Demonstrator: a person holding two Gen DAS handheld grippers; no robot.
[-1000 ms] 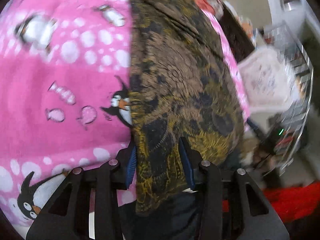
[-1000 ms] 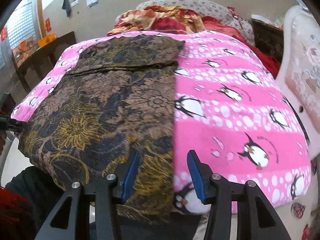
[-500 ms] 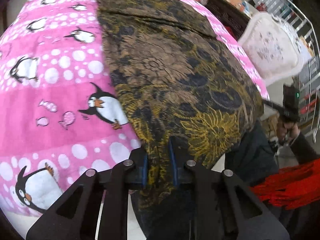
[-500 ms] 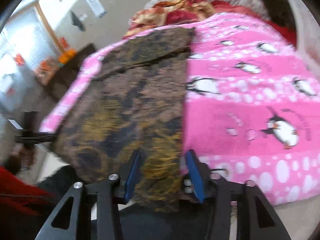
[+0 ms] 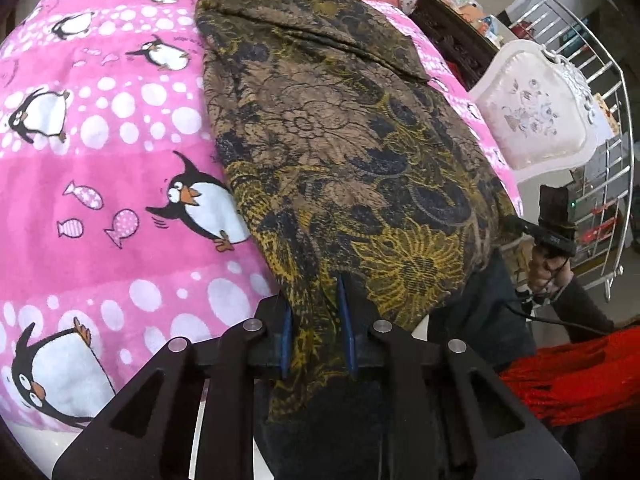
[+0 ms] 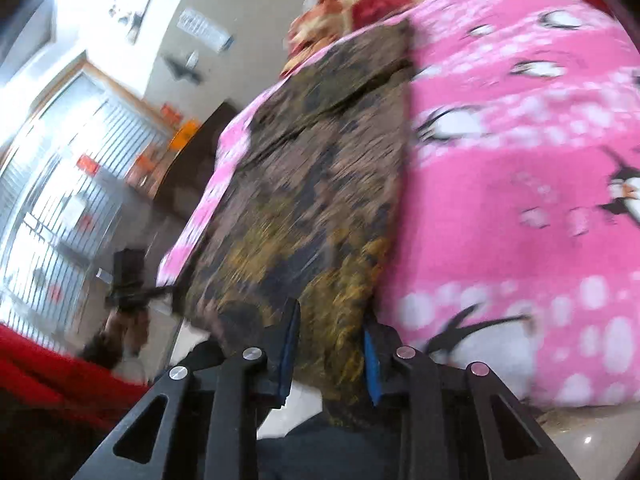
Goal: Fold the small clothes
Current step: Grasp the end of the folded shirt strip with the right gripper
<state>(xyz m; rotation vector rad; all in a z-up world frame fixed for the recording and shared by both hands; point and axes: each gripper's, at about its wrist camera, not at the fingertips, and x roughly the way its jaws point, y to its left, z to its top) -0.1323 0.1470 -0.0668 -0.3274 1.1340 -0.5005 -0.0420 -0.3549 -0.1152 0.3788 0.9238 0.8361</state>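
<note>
Jaws of the left gripper (image 5: 316,328), open around the hem a second ago, now pinch the near edge of the brown patterned garment (image 5: 344,128). The right gripper (image 6: 330,354) has tilted; its jaws are closing, the garment's other near corner between them. The garment lies lengthwise on a bed under a pink penguin blanket (image 5: 100,160). A white cushioned chair (image 5: 536,116) stands beside it.

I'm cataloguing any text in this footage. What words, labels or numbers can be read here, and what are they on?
None can be read.
Small script beside a penguin on the pink blanket: too small to read.
Paper sheets on the wall, right wrist view: blurred by motion.
The patterned garment carries no lettering.
</note>
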